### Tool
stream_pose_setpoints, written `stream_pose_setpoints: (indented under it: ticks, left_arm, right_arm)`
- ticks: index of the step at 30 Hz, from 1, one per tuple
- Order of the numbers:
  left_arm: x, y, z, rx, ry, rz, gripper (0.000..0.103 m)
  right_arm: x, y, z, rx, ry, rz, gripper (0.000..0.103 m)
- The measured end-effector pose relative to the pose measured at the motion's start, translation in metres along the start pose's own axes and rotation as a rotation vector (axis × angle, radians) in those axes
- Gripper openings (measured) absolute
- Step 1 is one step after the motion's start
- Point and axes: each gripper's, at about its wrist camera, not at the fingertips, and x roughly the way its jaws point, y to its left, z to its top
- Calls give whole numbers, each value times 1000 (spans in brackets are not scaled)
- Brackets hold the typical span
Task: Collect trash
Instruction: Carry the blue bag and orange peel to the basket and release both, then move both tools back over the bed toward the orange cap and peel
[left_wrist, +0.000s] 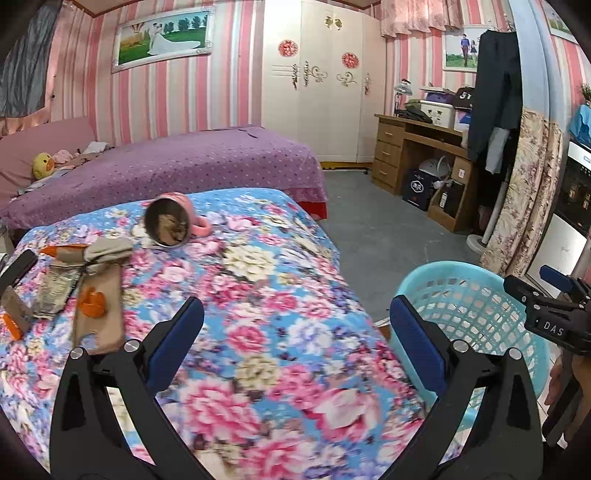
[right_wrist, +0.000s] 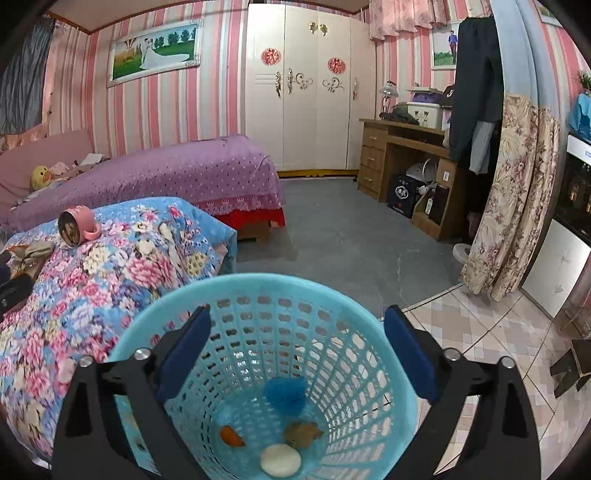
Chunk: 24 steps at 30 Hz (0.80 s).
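A light blue plastic basket stands on the floor beside the flowered bed. At its bottom lie a blue fluffy ball, an orange scrap, a brown scrap and a white round piece. My right gripper hangs open over the basket mouth, nothing between its fingers. My left gripper is open over the flowered bedspread, also with nothing in it. Left on the bed lie brown and silver wrappers with orange scraps. The basket and right gripper show at the right.
A pink mug lies on its side on the bed. Behind is a purple bed, a white wardrobe, a wooden desk and a flowered curtain. Grey floor lies between the beds and desk.
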Motion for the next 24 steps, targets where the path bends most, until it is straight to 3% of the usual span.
stream_pose_setpoints:
  ticks: [12, 24]
  left_arm:
    - [-29, 86, 7, -44, -15, 92, 97]
    - [-51, 191, -9, -121, -21, 210, 97]
  right_arm:
    - [0, 90, 20, -60, -31, 80, 97]
    - [8, 191, 20, -153, -9, 192, 97]
